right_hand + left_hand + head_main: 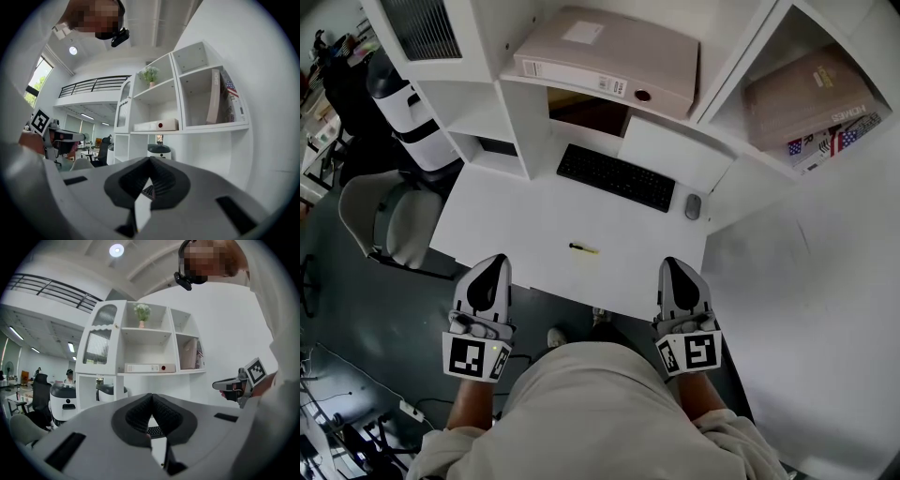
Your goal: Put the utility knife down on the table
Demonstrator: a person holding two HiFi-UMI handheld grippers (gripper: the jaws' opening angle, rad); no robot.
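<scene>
The yellow utility knife [583,248] lies flat on the white table [506,220], near its front edge and midway between my two grippers. Nothing touches it. My left gripper [494,265] hovers at the table's near edge, left of the knife; its jaws are shut and hold nothing. In the left gripper view its pads [151,397] meet at the tips. My right gripper [671,267] hangs level on the knife's right, also at the near edge. Its pads [150,161] touch with nothing between them. Each gripper shows in the other's view: the right gripper [227,384], the left gripper [63,137].
A black keyboard [616,176] and a grey mouse [693,206] sit at the back of the table. Above them a white shelf unit holds a binder [609,61] and books [811,108]. A grey chair [389,220] stands left of the table.
</scene>
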